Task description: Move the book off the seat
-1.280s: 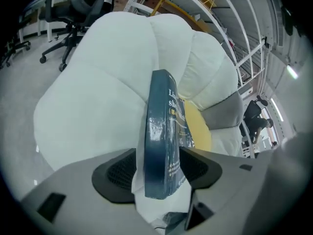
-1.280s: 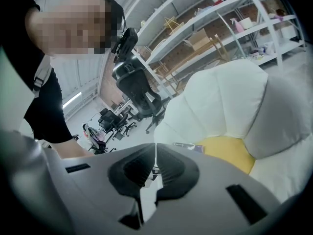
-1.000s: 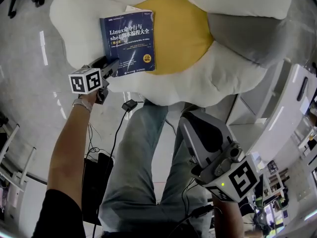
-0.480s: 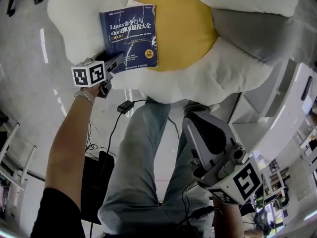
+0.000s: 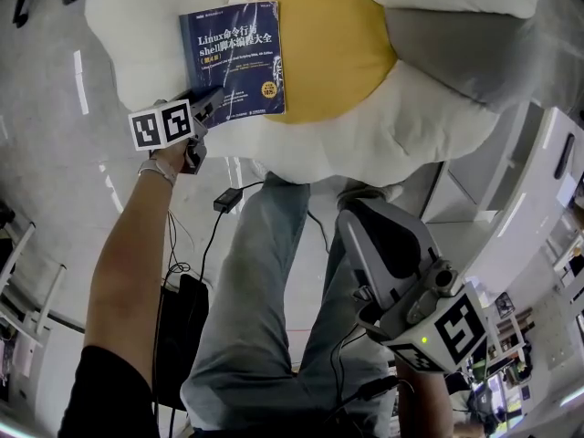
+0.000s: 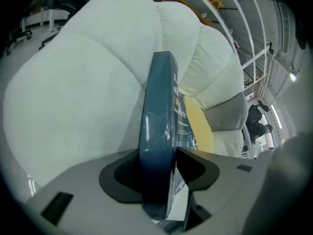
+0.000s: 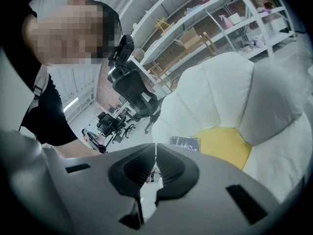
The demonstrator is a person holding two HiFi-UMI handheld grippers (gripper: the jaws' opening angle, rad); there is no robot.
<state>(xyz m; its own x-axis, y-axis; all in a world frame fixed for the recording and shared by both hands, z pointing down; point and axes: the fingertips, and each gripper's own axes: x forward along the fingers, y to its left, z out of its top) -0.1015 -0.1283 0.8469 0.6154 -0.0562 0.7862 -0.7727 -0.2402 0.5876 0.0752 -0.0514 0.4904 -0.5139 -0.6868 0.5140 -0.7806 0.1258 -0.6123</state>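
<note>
A dark blue book point(image 5: 233, 57) lies on a flower-shaped seat point(image 5: 347, 144), half on its yellow centre, half on a white petal. My left gripper point(image 5: 212, 108) sits at the book's near left corner. In the left gripper view the book point(image 6: 159, 131) stands edge-on between the jaws, which are closing, and both pads touch it. White cushion point(image 6: 73, 92) fills the space behind. My right gripper point(image 5: 365, 226) hangs low by the person's leg, away from the seat. Its jaws point(image 7: 155, 148) meet with nothing between them, and the book point(image 7: 185, 143) shows far beyond.
The person's jeans-clad legs point(image 5: 246, 318) stand in front of the seat. Cables and a black box point(image 5: 178, 336) lie on the grey floor at the left. White shelving point(image 5: 538, 208) rises at the right. Black office chairs point(image 7: 132, 82) stand beyond the seat.
My left gripper has crept forward onto the book's near left corner. The right gripper has barely moved.
</note>
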